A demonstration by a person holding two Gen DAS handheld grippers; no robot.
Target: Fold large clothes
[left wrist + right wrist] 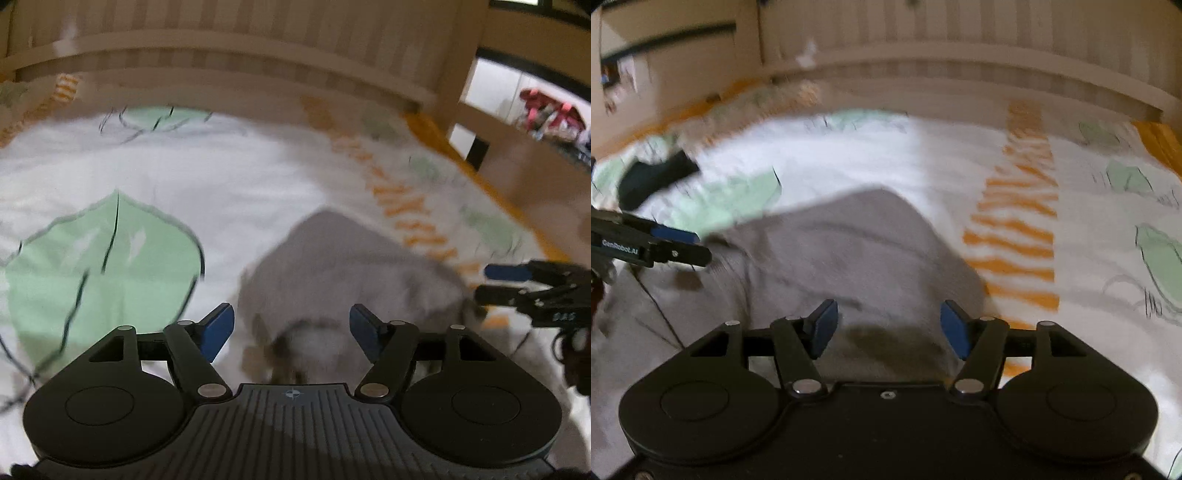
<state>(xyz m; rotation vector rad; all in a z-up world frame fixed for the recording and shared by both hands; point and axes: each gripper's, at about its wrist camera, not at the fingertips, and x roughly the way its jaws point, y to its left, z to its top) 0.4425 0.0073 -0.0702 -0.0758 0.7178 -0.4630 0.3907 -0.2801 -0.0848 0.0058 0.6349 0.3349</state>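
Bed [184, 162] fills both views: white cover with green leaf prints and orange striped bands, slatted wooden headboard [240, 48] behind it. Both frames are motion-blurred.

Grey garment [849, 251] lies in a heap on the cover, beside an orange band. Its far end tapers to a rounded peak; the near end runs under both wrist cameras. In the left wrist view the same grey garment [340, 266] sits right of a big green leaf print [103, 266], with a darker collar-like opening near the camera, too blurred to be sure.

Left gripper [291, 328]: blue-padded fingers [218, 328] spread wide, nothing between the pads, cloth below them and not pinched. It also shows at the left edge of the right wrist view [698, 245], over the garment's left side.

Right gripper [888, 328]: fingers [955, 328] likewise well apart, holding nothing, grey cloth beneath the gap. Seen from the left wrist, it is at the right edge [484, 284], just off the garment's right side.

Dark item [653, 177] lies on the cover at far left, well apart from the garment; can't identify it.
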